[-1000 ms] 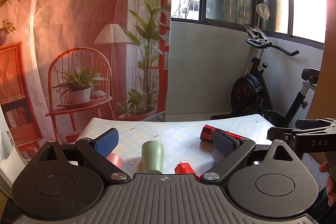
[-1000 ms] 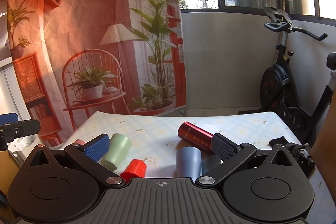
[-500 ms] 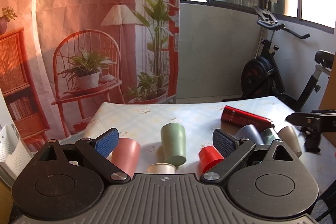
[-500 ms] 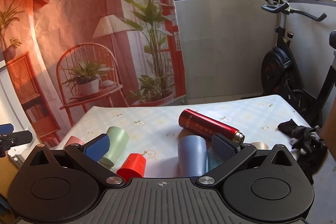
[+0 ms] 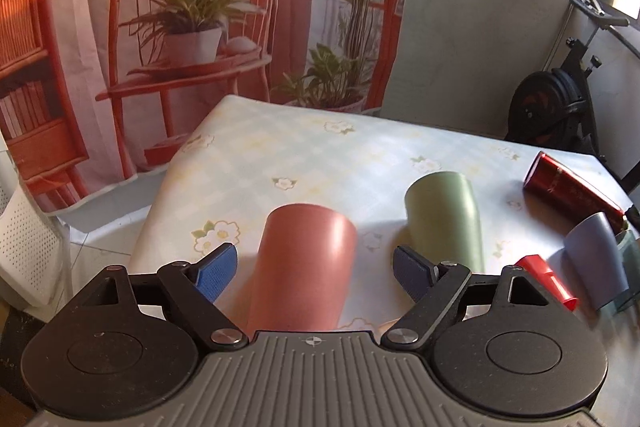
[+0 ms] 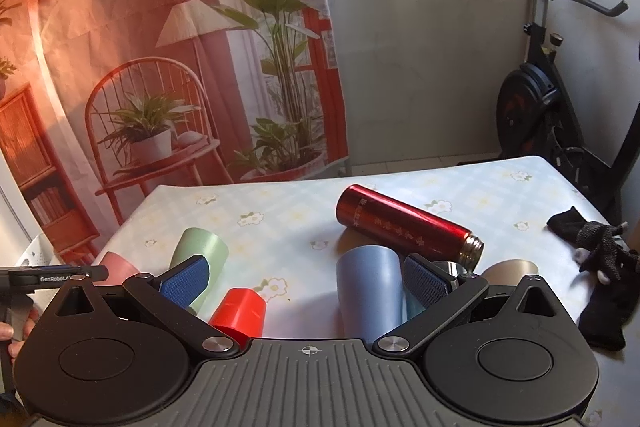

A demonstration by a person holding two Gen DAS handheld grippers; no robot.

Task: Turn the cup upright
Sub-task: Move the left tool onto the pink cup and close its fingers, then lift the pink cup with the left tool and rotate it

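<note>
Pink cup (image 5: 304,267) lies between the spread left gripper (image 5: 314,269), green cup (image 5: 444,219) beside it.

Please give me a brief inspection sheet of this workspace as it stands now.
Surface: table under a floral checked cloth.
Job's things: pink cup, green cup, blue-grey cup, red cup, none upright.
Clutter: red flask lying down, uncapped; black gloves.
Grippers: left tongs open around the pink cup; right tongs open, holding nothing.
Cables: nothing seen.
Surroundings: printed backdrop, exercise bike.
</note>
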